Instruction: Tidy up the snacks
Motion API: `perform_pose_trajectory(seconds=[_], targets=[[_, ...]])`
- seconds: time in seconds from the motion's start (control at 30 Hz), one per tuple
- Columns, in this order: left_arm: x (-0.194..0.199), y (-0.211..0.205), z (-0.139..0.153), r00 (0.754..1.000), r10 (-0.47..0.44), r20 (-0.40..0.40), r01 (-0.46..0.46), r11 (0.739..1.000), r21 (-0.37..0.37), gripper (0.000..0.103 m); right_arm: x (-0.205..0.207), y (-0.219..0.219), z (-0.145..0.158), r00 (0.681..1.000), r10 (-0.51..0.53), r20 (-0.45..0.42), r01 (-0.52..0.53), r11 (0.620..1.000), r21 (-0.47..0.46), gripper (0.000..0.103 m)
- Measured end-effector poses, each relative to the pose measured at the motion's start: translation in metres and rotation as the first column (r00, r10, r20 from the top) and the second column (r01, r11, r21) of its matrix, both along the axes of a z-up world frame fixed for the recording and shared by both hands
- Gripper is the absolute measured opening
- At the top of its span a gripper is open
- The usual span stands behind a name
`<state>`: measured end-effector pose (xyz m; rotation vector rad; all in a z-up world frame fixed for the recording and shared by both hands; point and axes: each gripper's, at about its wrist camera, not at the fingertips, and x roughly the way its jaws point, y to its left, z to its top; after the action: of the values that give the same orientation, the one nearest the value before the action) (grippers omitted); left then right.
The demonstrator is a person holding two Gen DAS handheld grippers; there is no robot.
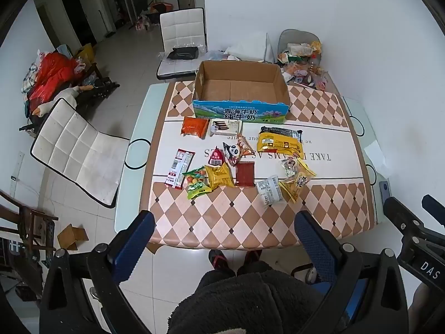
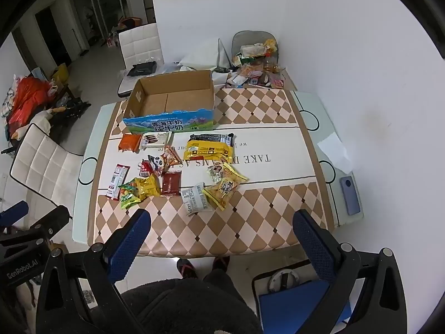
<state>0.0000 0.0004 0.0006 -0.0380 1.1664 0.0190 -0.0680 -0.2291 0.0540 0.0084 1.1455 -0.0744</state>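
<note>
An empty cardboard box [image 1: 241,90] with a blue printed front stands at the far side of the table; it also shows in the right wrist view [image 2: 172,101]. Several snack packets lie in front of it: an orange pack [image 1: 194,126], a Franzzi biscuit box [image 1: 225,127], a large yellow bag [image 1: 279,142], a dark red packet [image 1: 245,173], a green candy bag [image 1: 197,183] and a white packet [image 1: 269,190]. My left gripper [image 1: 224,243] is open and empty, held above the table's near edge. My right gripper [image 2: 222,243] is open and empty, likewise high over the near edge.
A patterned cloth covers the table [image 1: 250,222]. A pile of clutter [image 1: 301,61] sits at the far right corner. White chairs stand at the left [image 1: 80,150] and behind [image 1: 182,36]. A phone [image 2: 351,194] lies at the table's right edge. My legs and feet are below.
</note>
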Motion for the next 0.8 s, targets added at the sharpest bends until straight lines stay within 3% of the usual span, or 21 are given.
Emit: perform_pose_trajectory(seconds=[0.8], targets=[[0.0008, -0.0028, 0.0005, 1.000, -0.008, 0.009, 0.008, 1.000, 0.003, 0.103, -0.0066, 0.0092, -0.0007, 1.000, -0.007, 0.011, 0.007, 1.000, 0.003, 0.103]])
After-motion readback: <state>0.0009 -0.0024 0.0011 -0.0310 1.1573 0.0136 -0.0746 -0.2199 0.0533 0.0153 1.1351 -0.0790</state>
